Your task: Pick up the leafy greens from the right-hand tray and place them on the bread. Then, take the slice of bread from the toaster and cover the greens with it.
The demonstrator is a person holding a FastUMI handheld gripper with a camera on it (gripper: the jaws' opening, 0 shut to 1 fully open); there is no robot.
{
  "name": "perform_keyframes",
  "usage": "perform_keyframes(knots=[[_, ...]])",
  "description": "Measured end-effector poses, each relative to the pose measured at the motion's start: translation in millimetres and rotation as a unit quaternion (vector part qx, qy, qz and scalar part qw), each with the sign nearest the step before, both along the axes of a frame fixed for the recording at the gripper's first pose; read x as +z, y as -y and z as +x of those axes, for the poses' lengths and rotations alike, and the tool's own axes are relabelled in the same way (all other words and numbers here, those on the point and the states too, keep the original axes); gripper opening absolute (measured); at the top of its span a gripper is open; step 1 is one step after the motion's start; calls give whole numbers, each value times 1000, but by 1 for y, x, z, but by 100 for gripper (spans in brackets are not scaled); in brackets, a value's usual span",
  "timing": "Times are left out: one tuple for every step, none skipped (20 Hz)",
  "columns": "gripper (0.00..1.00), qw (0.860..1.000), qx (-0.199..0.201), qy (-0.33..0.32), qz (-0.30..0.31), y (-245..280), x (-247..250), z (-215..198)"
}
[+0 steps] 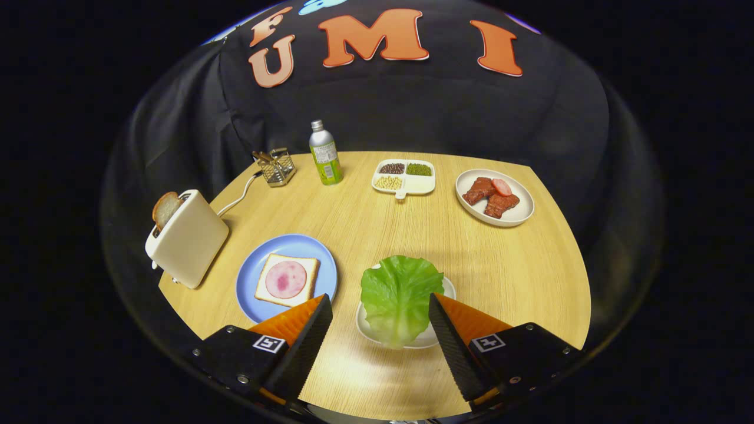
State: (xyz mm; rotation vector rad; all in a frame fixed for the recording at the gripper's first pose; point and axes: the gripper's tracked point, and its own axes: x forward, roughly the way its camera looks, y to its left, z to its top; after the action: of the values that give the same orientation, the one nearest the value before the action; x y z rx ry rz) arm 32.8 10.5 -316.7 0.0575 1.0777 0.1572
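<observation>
the gripper point(380, 303) hovers over the near edge of the round wooden table point(518, 277) with its jaws spread wide and grasping nothing. the lettuce leaf point(399, 294) lies on a small white tray point(433, 337) near that edge, and it sits between the two fingers, its near tip about level with the fingertips and its frilled far end reaching past them. neither finger touches the leaf; there is a gap on both sides. the leaf's long axis runs roughly from near to far, in line with the fingers, so the jaws would close across its narrower width. that is the relation the pick depends on: the leaf lies straight ahead and below the open jaws, so in my judgement a descent rather than a sideways shift is what the grasp needs.

the target lies just to the left of the white tray: a blue plate point(250, 277) holding a bread slice point(287, 281) with a round of ham point(285, 279) on top. farther left, at the table's left edge, stands a cream toaster point(191, 238) with a toast slice point(165, 208) poking out of its slot, untouched.

along the far edge stand a wire holder point(277, 166), a metal bottle point(324, 154), a divided dish of beans point(404, 176) and a white plate of meat point(493, 197), all well apart from the work.
</observation>
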Motion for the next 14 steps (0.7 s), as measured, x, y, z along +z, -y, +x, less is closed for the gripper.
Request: perform_keyframes(knots=[[99, 1000, 6, -13, -6, 1, -8, -2], [99, 1000, 9, -27, -9, 1, -16, -3], [99, 999, 10, -42, -6, -1, -22, -6], [98, 998, 8, -54, 0, -3, -28, -7], [97, 998, 5, -65, 2, -3, -34, -8], [97, 997, 5, -73, -1, -1, -41, -7], [96, 997, 3, -80, -5, 1, -48, -7], [96, 996, 1, -89, -8, 3, -54, -7], [96, 995, -4, -96, -7, 3, -59, -6], [96, 995, -9, -104, -6, 5, -64, -5], [96, 994, -14, -112, -4, 6, -70, -4], [95, 993, -18, -119, -3, 6, -75, -3], [94, 992, -20, -127, -3, 6, -80, -3], [92, 991, -20, -134, -5, 6, -85, -3]])
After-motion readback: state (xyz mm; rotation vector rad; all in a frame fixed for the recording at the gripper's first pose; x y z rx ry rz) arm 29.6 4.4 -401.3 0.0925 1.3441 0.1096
